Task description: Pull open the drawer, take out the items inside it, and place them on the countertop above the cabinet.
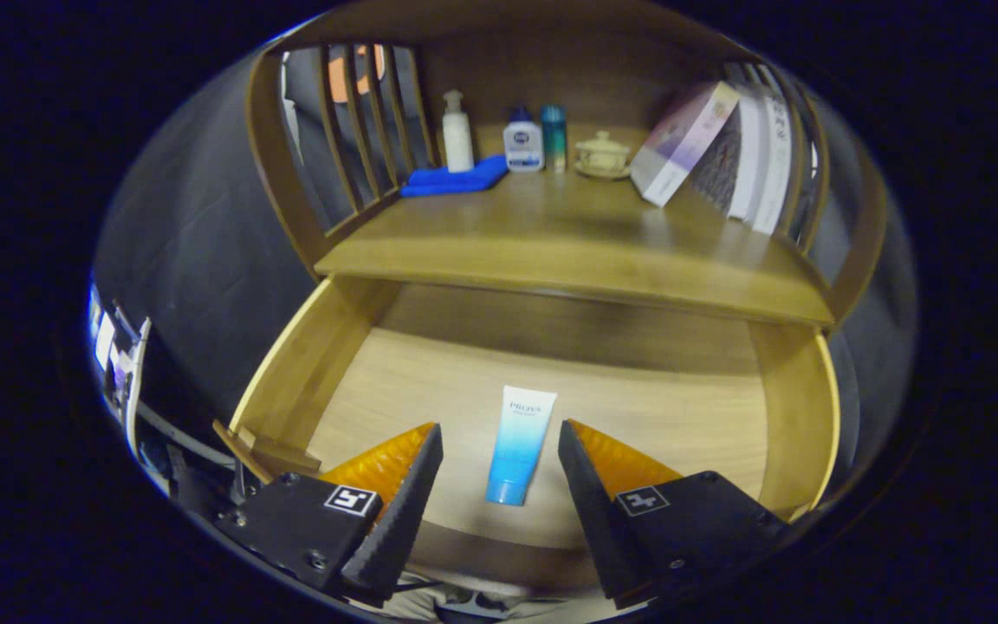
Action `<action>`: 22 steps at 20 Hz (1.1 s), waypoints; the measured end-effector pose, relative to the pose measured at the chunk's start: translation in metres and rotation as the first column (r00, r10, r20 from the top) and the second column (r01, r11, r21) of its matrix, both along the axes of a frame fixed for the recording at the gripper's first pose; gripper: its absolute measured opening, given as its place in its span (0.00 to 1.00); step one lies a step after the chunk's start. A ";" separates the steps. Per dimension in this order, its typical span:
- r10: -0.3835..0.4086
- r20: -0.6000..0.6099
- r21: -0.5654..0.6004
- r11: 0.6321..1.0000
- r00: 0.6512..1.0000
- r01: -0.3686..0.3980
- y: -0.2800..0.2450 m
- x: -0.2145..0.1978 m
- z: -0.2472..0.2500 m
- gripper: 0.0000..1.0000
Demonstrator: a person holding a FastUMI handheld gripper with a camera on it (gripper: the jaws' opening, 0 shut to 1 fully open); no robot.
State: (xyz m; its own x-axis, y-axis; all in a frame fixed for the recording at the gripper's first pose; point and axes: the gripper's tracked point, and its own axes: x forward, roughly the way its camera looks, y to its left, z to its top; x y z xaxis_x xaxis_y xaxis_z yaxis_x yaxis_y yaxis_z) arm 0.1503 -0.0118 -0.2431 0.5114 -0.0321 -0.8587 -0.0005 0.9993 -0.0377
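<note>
The wooden drawer (pixel 793 407) stands pulled open below the countertop (pixel 568 234). A blue and white tube (pixel 518 442) lies on the drawer's floor, its cap end pointing toward me. My gripper (pixel 499 433) hovers above the drawer with its two black and orange fingers (pixel 412 485) spread wide on either side of the tube. The fingers do not touch the tube. Nothing is held between them.
At the back of the countertop stand a white pump bottle (pixel 457 132), a small white bottle (pixel 523 140), a teal can (pixel 554 136) and a cream lidded cup (pixel 602 154). A folded blue cloth (pixel 454 180) lies at the left. Leaning books (pixel 681 143) fill the right.
</note>
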 end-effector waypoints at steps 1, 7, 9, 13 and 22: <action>-0.016 -0.054 0.009 1.000 0.998 0.017 -0.002 0.002 -0.009 0.86; -0.054 -0.242 -0.001 0.998 0.969 0.055 -0.007 0.010 -0.050 0.82; -0.084 -0.258 -0.036 0.996 0.962 0.077 -0.013 0.012 -0.059 0.81; -0.099 -0.320 -0.055 0.995 0.942 0.086 -0.015 0.009 -0.071 0.75; -0.095 -0.293 -0.113 0.992 0.951 0.064 -0.019 0.012 -0.070 0.49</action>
State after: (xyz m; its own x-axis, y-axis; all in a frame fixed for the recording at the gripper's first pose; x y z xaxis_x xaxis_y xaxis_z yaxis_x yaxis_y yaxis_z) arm 0.1623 -0.0306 -0.3130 0.2253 -0.1562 -0.9617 0.0523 0.9876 -0.1482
